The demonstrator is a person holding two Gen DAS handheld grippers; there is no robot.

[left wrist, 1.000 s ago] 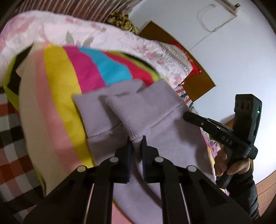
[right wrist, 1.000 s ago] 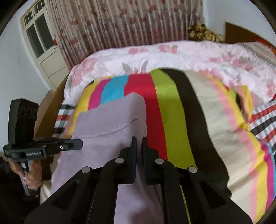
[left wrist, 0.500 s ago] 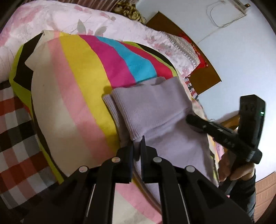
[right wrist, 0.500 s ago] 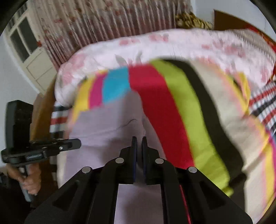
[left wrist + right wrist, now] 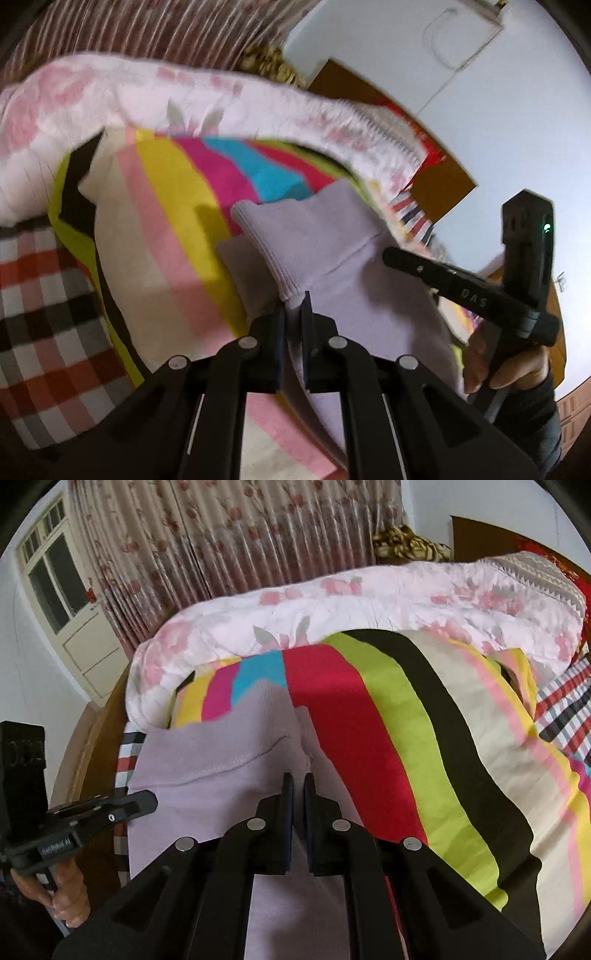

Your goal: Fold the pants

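Gripping the lilac pants (image 5: 332, 240) at a ribbed cuff, the left tool (image 5: 293, 314) has carried that cuff nearer the striped blanket's (image 5: 166, 221) middle than a second ago. Beyond it, the right tool (image 5: 298, 786) stays clamped on pants fabric.

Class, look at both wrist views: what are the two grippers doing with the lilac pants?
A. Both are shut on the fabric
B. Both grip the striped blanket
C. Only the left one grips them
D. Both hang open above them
A: the left gripper and the right gripper each pinch the pants between nearly closed fingers.
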